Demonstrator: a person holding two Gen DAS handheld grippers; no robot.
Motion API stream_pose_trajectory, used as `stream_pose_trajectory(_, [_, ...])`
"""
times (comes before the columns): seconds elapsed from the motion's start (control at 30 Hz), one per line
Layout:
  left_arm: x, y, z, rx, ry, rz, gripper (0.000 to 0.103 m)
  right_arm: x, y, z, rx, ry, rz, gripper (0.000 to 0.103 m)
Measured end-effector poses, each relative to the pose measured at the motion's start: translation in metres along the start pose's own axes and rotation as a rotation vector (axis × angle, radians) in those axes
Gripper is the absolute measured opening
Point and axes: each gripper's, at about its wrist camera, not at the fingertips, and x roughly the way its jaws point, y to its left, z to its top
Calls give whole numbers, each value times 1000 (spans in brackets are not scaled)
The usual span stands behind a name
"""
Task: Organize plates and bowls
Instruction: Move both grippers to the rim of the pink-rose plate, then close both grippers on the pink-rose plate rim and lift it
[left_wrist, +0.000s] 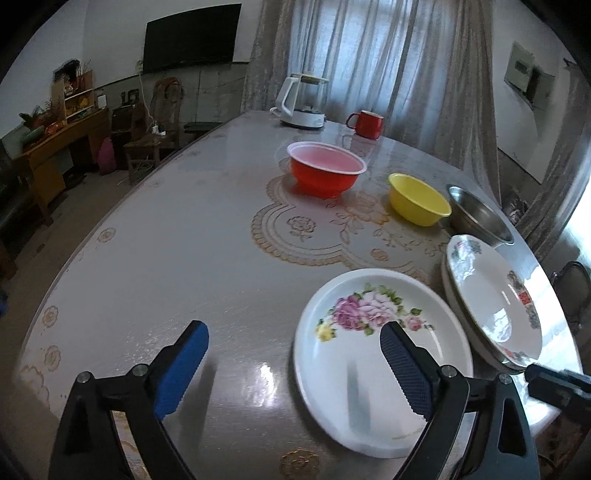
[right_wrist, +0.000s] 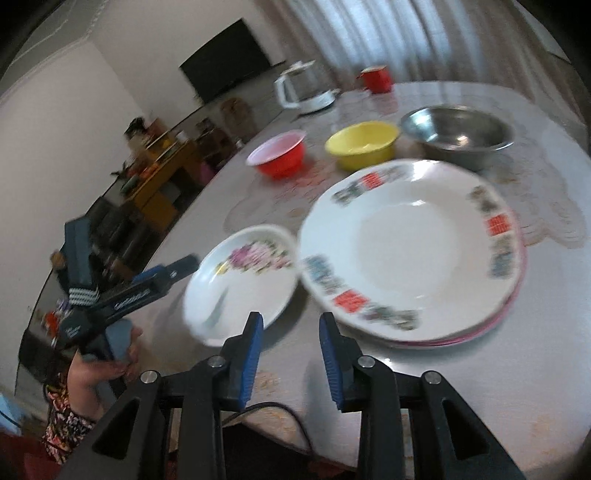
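The flowered plate (left_wrist: 382, 363) lies near the table's (left_wrist: 184, 258) front edge, just beside the plate stack (left_wrist: 493, 299); behind stand three bowls. Left gripper (left_wrist: 293, 363) gapes wide over it; right gripper (right_wrist: 291, 350) is open, empty

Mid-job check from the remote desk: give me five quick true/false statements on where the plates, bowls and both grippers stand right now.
1. The left gripper is open, holding nothing. True.
2. The rose plate sits on top of the plate stack. False: it lies alone on the table, beside the stack.
3. The yellow bowl is nested inside the red bowl. False: they stand apart.
4. The steel bowl holds nothing. True.
5. The right gripper grips the stack's rim. False: it is open, short of the stack.
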Motion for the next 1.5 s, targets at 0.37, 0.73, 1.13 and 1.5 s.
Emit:
stream_pose_trajectory(0.37, [10,2,-3,27,20,20,95,48,13,-2,-9,125,-26,32])
stream_pose_trajectory(0.73, [25,-1,-3,46,45,0,95,69,16,8,11,115,-59,34])
stream_pose_trajectory(1.13, [34,7,-8,41,66,-33,86,87,22,11,17,66,-83,33])
stream_pose_trajectory(1.5, [32,19,-5,82,59,-106,49,112,27,25,8,13,-22,20])
